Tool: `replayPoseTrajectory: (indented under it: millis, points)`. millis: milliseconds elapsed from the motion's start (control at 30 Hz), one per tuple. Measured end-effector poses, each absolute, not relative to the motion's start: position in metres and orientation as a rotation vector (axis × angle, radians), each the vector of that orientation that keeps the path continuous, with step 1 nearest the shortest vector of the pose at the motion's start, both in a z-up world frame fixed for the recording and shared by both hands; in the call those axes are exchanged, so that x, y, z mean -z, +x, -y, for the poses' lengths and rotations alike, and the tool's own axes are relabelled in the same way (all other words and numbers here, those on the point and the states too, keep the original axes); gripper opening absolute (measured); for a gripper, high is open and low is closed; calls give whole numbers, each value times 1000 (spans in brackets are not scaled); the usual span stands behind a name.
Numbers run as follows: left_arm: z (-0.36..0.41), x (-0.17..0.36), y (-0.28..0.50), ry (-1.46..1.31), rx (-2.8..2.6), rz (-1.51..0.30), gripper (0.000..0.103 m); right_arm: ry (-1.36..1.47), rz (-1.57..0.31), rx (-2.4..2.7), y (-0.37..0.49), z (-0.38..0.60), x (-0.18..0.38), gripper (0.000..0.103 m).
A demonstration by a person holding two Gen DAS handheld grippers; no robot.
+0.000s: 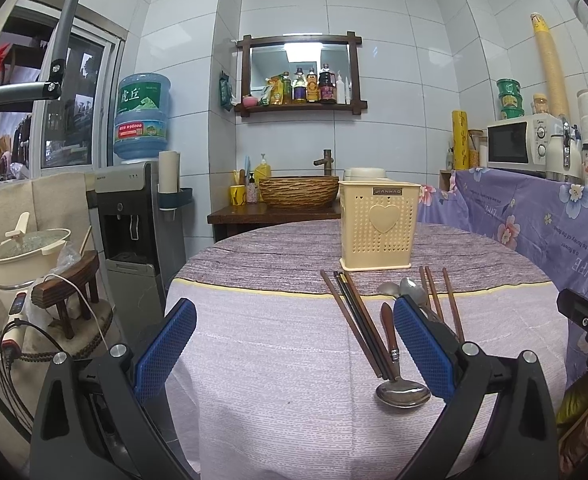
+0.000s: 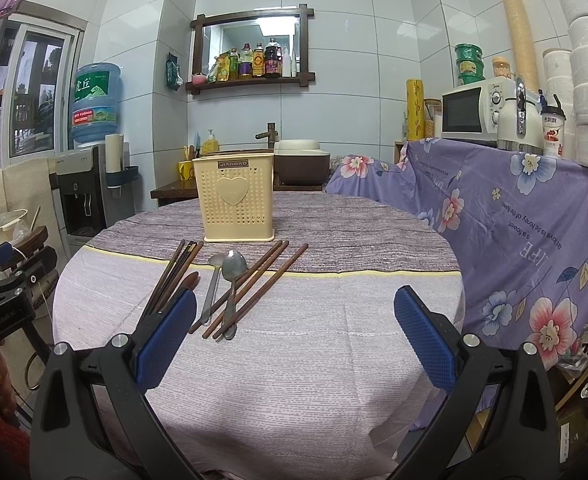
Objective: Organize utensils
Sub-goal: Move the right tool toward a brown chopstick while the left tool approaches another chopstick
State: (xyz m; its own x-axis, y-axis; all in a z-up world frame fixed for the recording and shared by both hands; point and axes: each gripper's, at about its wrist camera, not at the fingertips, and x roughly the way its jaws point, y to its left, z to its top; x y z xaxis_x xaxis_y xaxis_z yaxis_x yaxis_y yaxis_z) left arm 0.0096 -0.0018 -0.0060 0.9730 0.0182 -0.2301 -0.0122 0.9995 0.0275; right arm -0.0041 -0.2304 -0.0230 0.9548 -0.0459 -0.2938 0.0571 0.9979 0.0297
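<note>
A cream perforated utensil holder point(image 1: 379, 226) point(image 2: 236, 196) with a heart on its front stands upright on the round table point(image 1: 278, 344) point(image 2: 334, 312). In front of it lie several brown chopsticks point(image 1: 356, 320) point(image 2: 254, 290), two metal spoons point(image 2: 233, 276) and a wooden-handled spoon point(image 1: 399, 380). My left gripper point(image 1: 294, 348) is open and hovers near the table's front, left of the utensils; its right pad hides part of them. My right gripper point(image 2: 294, 340) is open too, to the right of the pile, with nothing between its pads.
A cabinet draped in purple flowered cloth point(image 2: 514, 216) with a microwave point(image 2: 478, 108) borders the table on the right. A water dispenser point(image 1: 134, 216), a pot point(image 1: 26, 252) and a small stool point(image 1: 70, 284) stand on the left. Behind the table is a sink counter point(image 1: 298, 192).
</note>
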Motion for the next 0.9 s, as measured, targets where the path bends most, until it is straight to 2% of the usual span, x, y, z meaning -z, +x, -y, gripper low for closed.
replayPoseTrajectory:
  millis: [467,667,733,800,900]
  points:
    - [-15,4,67,69,45,-404,98,66,-435,30,45,252,26,98]
    - [-22,1,123,64,103,-552,96,79,-640,63,115,261,31,98]
    - [-26,2,149,38,118,-633,90,129,-691,46,139,264,31,96]
    - [-31,2,171,-24,143,-700,79,160,-733,43,164,265,29,86]
    - [-28,3,197,-70,159,-755,69,165,-760,62,189,262,25,76]
